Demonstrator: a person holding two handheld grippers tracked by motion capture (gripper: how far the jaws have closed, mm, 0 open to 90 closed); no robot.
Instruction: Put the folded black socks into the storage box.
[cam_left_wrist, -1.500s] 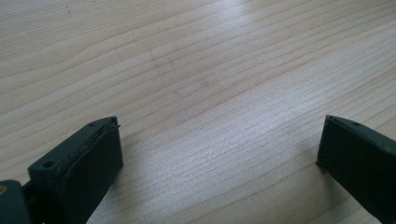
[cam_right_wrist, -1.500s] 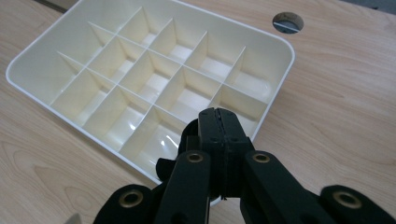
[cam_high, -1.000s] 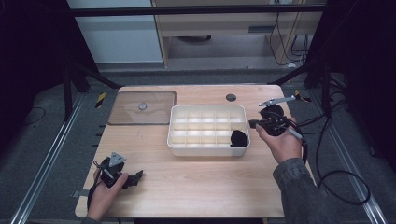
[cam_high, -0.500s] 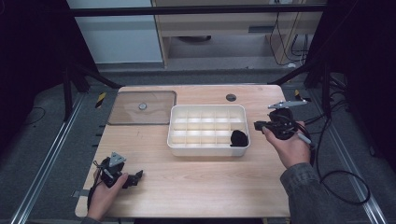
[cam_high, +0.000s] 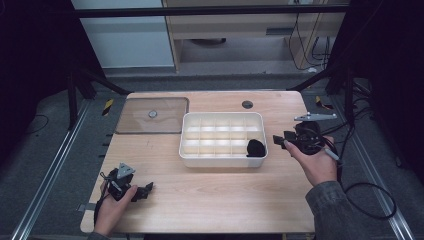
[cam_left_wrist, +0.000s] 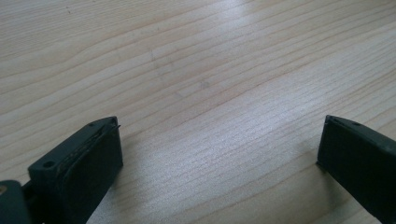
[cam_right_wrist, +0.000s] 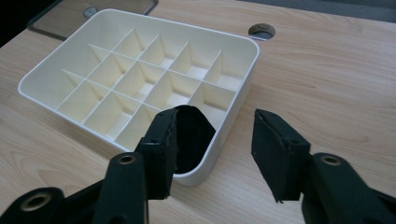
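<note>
Right claw (cam_high: 280, 141) half-open, just opening, empty; black soft lump (cam_high: 255, 148) in white compartmented plastic tray (cam_high: 221, 159) just ahead. Left claw (cam_high: 145, 190) wide open, empty, on pale wooden worktop (cam_high: 215, 200).

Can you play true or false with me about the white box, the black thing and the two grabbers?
1. The black thing lies in a corner compartment of the white box. True.
2. The right gripper is squeezing the black thing. False: its jaws have just been opening, with nothing between them.
3. The clear lid covers the box. False: it lies flat on the table beside the box.
4. The left gripper is open over bare wood. True.
5. Every compartment is full. False: the others look empty.
</note>
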